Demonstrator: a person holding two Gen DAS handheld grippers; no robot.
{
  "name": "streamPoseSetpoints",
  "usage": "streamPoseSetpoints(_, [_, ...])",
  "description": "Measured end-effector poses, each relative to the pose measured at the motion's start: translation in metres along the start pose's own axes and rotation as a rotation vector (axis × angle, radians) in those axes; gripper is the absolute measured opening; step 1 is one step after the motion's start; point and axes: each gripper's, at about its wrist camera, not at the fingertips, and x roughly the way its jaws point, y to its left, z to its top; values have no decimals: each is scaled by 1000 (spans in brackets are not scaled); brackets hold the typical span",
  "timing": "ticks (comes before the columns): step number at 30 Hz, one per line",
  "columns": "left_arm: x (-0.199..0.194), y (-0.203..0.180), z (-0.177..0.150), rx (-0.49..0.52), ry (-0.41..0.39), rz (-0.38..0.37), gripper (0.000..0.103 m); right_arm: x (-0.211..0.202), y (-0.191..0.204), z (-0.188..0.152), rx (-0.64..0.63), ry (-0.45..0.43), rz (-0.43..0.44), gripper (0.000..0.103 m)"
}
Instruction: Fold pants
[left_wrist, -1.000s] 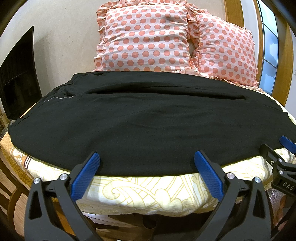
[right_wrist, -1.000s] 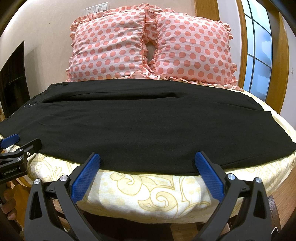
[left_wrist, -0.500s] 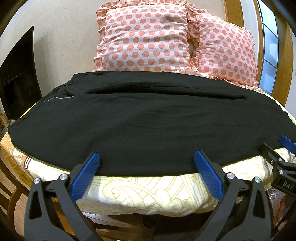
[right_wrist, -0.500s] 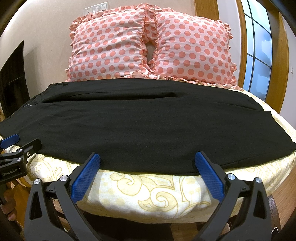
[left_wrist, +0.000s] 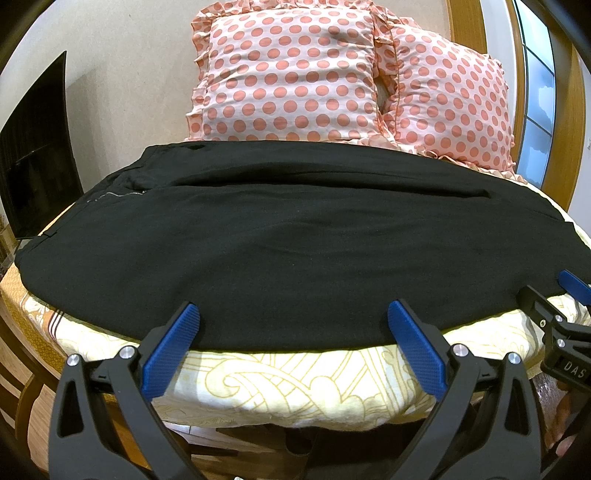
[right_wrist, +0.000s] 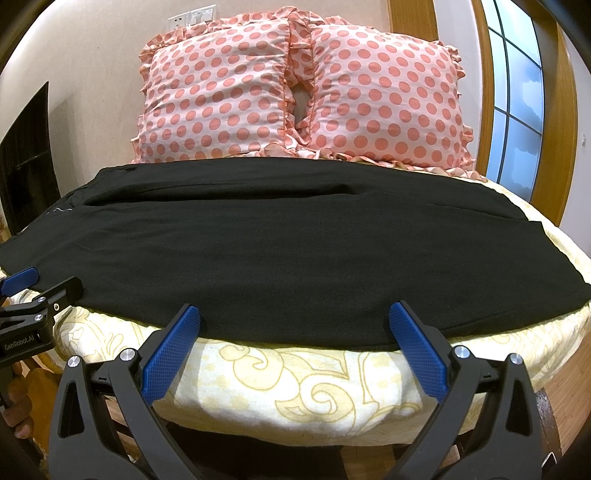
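Note:
Black pants (left_wrist: 295, 243) lie flat across the bed, waistband at the left, legs running right; they also show in the right wrist view (right_wrist: 280, 254). My left gripper (left_wrist: 293, 314) is open and empty, its blue pads at the pants' near edge. My right gripper (right_wrist: 295, 314) is open and empty, also at the near edge. The right gripper shows at the right edge of the left wrist view (left_wrist: 569, 295). The left gripper shows at the left edge of the right wrist view (right_wrist: 33, 288).
The bed has a cream patterned cover (left_wrist: 295, 380) (right_wrist: 288, 376). Two pink polka-dot pillows (left_wrist: 291, 74) (right_wrist: 388, 92) stand against the wall behind the pants. A dark screen (left_wrist: 33, 147) is at the left. A wood-framed window (right_wrist: 517, 92) is at the right.

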Motion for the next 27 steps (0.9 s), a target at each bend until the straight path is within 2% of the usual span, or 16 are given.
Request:
streamPoseSetpoints(3, [-1, 3, 1, 1, 12, -17, 101, 1, -2, 1, -8, 0, 19, 102])
streamPoseSetpoints(7, [-1, 2, 6, 13, 25, -1, 101, 1, -13, 8, -19, 26, 65, 102])
streamPoseSetpoints(10, [-9, 5, 17, 21, -13, 35, 101, 2, -27, 22, 19, 44, 79, 102])
streamPoseSetpoints(12, [-11, 12, 33, 21, -38, 53, 101, -5, -51, 42, 78, 14, 58, 102])
streamPoseSetpoints(16, [0, 22, 64, 17, -45, 71, 101, -3, -104, 98, 167, -27, -32, 102])
streamPoseSetpoints(18, [10, 27, 83, 19, -39, 99, 101, 11, -132, 125, 229, -7, -90, 102])
streamPoseSetpoints(20, [22, 33, 102, 6, -22, 114, 101, 35, -160, 150, 293, 29, -139, 102])
streamPoseSetpoints(22, [32, 39, 115, -15, -14, 124, 101, 72, -190, 175, 358, 94, -224, 102])
streamPoseSetpoints(27, [57, 51, 138, -62, 3, 143, 101, 167, -258, 207, 503, 261, -419, 101])
